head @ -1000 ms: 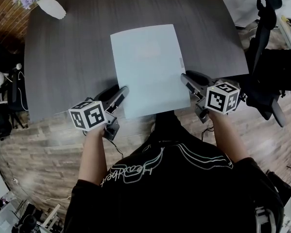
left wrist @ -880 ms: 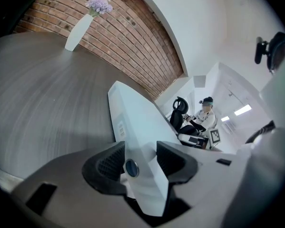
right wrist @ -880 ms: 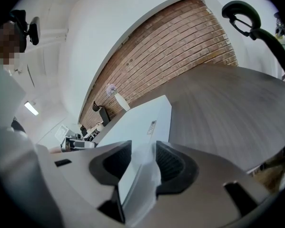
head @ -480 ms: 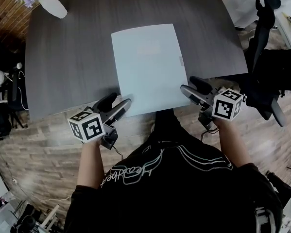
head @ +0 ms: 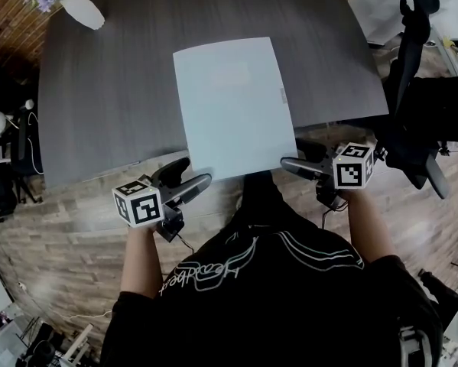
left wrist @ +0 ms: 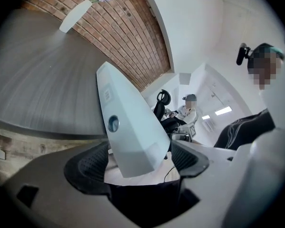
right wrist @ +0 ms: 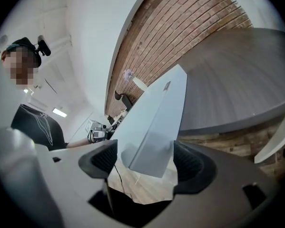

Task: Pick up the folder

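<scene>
The pale blue folder (head: 232, 105) lies flat on the dark grey table (head: 106, 98), its near edge jutting over the table's front edge. My left gripper (head: 189, 176) is at the folder's near left corner and its jaws are opening. That corner (left wrist: 132, 141) shows between the jaws, clear of both pads (left wrist: 92, 163). My right gripper (head: 299, 157) is at the near right corner, jaws also opening. There too the folder's corner (right wrist: 154, 132) sits in the gap, and the pads (right wrist: 190, 160) do not press on it.
A white vase with purple flowers (head: 79, 8) stands at the table's far left corner. A black office chair (head: 420, 90) is to the right, beside a white table (head: 381, 6). Wood floor lies below the grippers. A seated person (left wrist: 187, 110) is in the background.
Both grippers have drawn back toward the person from the folder's near corners, and their jaws have spread wider. The folder stays on the table.
</scene>
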The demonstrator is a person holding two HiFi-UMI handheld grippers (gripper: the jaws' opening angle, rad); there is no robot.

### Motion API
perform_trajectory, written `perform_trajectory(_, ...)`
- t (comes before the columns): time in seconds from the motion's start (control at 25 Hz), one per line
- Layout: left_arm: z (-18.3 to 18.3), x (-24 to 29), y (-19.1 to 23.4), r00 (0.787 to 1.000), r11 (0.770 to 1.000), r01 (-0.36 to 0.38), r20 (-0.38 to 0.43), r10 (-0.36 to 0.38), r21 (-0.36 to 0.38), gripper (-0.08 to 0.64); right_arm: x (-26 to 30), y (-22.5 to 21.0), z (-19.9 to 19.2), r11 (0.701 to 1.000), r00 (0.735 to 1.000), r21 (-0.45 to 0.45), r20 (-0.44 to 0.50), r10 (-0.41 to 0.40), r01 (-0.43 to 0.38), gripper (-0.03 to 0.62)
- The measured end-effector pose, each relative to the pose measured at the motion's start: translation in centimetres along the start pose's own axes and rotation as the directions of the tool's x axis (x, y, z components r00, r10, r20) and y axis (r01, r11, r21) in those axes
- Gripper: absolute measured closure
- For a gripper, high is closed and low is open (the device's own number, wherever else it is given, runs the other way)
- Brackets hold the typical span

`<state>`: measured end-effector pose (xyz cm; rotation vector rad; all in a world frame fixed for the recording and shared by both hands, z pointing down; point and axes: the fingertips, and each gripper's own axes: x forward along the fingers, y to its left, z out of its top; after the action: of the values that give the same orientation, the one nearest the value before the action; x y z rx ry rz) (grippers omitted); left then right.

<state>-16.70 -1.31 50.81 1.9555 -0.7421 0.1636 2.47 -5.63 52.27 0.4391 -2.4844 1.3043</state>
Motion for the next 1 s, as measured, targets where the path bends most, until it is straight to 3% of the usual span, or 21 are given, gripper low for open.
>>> perform_trajectory(0.28, -0.8, 1.3, 0.6, 0.998, 0.997, 0.050, -0.026, -0.051, -0.061, 0.173, 1.0, -0.7, -0.5, 0.995, 0.997, 0.075, -0.022, 0.068, -0.066, 0.279)
perform_trajectory(0.68, -1.9, 3.0, 0.7, 0.995, 0.993, 0.074, -0.063, -0.080, -0.094, 0.175, 1.3, -1.0, -1.3, 0.980, 0.991, 0.160, -0.035, 0.127, -0.120, 0.268)
perform_trajectory(0.84, -2.2, 3.2, 1.0, 0.995, 0.996, 0.061, -0.079, -0.066, -0.068, 0.175, 1.8, -0.9, -1.8, 0.966, 0.985, 0.208, -0.049, 0.167, -0.154, 0.270)
perform_trajectory(1.0, -2.4, 3.4, 1.0, 0.994, 0.997, 0.053, -0.092, -0.058, -0.055, 0.176, 1.8, -1.1, -2.2, 0.968, 0.982, 0.198, -0.070, 0.173, -0.156, 0.272)
